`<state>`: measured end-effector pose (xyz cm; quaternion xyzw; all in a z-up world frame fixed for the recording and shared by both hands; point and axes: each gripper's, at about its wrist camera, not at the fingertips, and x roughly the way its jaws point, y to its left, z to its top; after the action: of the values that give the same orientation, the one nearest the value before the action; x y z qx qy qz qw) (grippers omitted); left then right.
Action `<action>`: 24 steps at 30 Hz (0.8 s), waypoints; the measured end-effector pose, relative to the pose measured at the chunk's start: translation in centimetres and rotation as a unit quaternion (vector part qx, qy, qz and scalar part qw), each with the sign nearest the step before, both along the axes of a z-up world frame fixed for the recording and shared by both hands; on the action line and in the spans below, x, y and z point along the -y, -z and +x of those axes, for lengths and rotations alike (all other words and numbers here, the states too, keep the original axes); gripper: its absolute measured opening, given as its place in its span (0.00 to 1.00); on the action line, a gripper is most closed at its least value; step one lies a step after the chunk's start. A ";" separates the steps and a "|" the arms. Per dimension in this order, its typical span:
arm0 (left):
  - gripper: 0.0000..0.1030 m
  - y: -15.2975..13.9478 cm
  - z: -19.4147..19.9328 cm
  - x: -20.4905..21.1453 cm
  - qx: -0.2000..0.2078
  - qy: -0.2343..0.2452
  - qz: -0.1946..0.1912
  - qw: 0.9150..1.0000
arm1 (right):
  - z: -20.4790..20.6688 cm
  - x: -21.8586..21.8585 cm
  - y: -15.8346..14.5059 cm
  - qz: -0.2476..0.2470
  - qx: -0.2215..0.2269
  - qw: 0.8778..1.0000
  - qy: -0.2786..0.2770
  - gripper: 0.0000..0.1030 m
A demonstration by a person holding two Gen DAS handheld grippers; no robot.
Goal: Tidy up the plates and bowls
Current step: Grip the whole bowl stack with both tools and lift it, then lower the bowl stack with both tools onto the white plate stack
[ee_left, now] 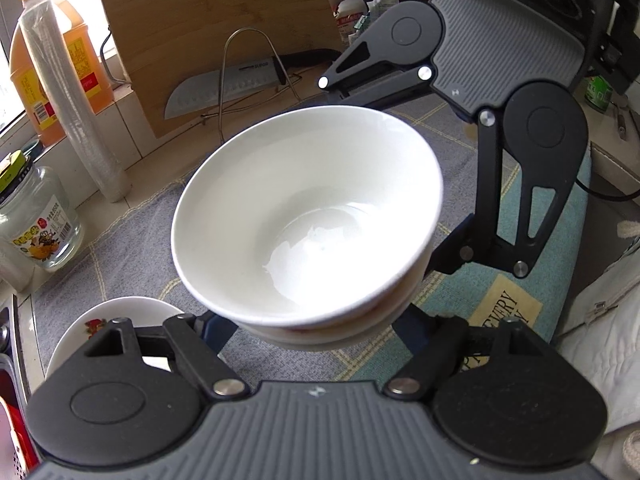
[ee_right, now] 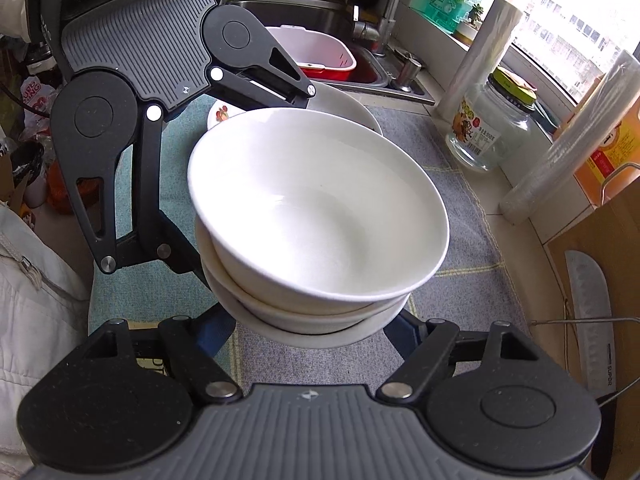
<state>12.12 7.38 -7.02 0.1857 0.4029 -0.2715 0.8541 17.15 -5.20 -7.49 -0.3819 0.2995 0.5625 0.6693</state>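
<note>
A stack of nested white bowls point(ee_left: 308, 216) point(ee_right: 320, 216) hangs tilted above the checked mat point(ee_left: 132, 248) point(ee_right: 460, 216), gripped from two opposite sides. My left gripper point(ee_left: 316, 332) is shut on the near lower side of the stack; its fingertips are hidden under the bowls. My right gripper point(ee_right: 316, 332) is shut on the opposite side in the same way, fingertips also hidden. A white plate with a red fruit pattern point(ee_left: 80, 332) point(ee_right: 224, 114) lies on the mat beside the stack.
A cutting board point(ee_left: 208, 32) leans at the wall, with a knife point(ee_left: 224, 94) in a wire rack before it. An oil bottle point(ee_left: 48, 72), a glass jar point(ee_right: 492, 128) and plastic rolls point(ee_right: 476, 56) line the windowsill. The sink point(ee_right: 320, 20) holds a white and red basin point(ee_right: 320, 50).
</note>
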 end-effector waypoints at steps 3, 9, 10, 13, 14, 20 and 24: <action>0.79 -0.2 0.0 -0.7 0.005 -0.008 0.000 1.000 | -0.1 -0.7 -0.3 0.002 0.005 1.000 -0.007 0.81; 0.79 -0.9 -0.6 -2.4 0.013 -0.022 0.006 1.000 | -0.3 -2.7 -0.9 0.007 0.014 1.000 -0.019 0.81; 0.79 -1.0 -0.7 -2.7 0.015 -0.025 0.006 1.000 | -0.3 -3.1 -0.9 0.008 0.016 1.000 -0.022 0.81; 0.79 -1.2 -0.9 -3.8 0.019 -0.033 0.010 0.999 | -0.2 -4.3 -1.1 0.011 0.022 0.999 -0.028 0.81; 0.79 -1.3 -1.0 -4.3 0.021 -0.037 0.012 0.999 | -0.1 -4.8 -1.2 0.012 0.023 0.999 -0.030 0.81; 0.79 -1.6 -1.1 -7.1 0.027 -0.058 0.022 0.998 | 0.3 -8.0 -1.2 0.017 0.032 0.998 -0.046 0.81; 0.79 -1.4 -0.9 -8.9 0.031 -0.075 0.031 0.996 | 0.6 -10.2 -0.9 0.019 0.039 0.998 -0.055 0.81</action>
<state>11.22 16.32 -5.61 0.1894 0.3976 -0.1881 0.8779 17.73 4.98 -6.57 -0.4065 0.2414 0.5887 0.6557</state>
